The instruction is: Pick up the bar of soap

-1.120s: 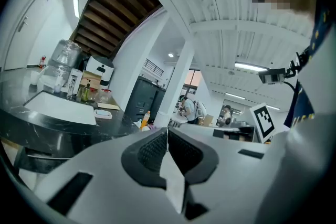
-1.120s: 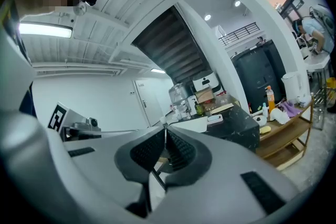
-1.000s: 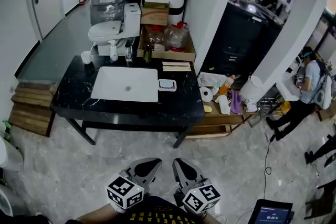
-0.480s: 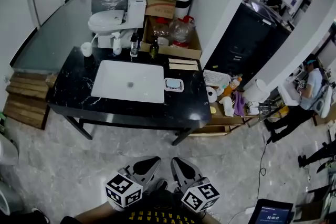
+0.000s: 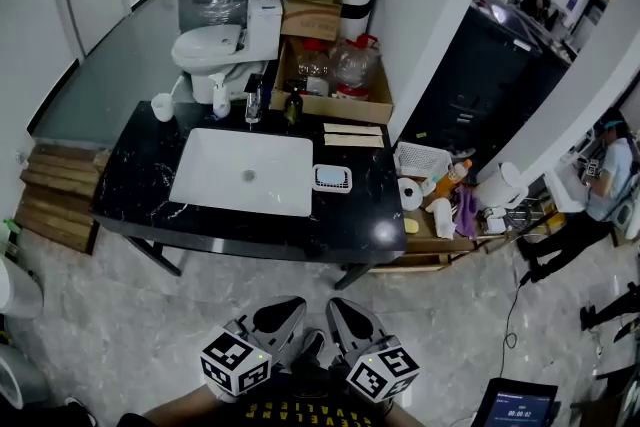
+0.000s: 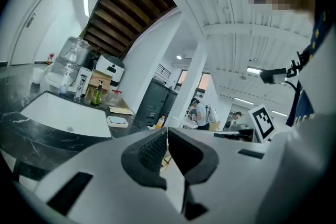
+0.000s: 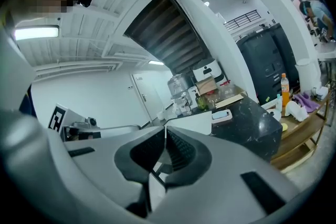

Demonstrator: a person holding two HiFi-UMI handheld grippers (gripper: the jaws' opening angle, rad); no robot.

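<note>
Head view: soap dish sits just beside sink.

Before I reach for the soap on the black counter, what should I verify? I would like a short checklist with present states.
1. Pale blue bar of soap found in the white soap dish, right of the white rectangular sink: ok.
2. Left gripper empty: ok.
3. Right gripper empty: ok.
4. Jaws apart for grasping: not ok, both shut.
5. Soap within reach: not ok, grippers far from the black marble counter.
6. Soap dry: cannot tell.
</note>
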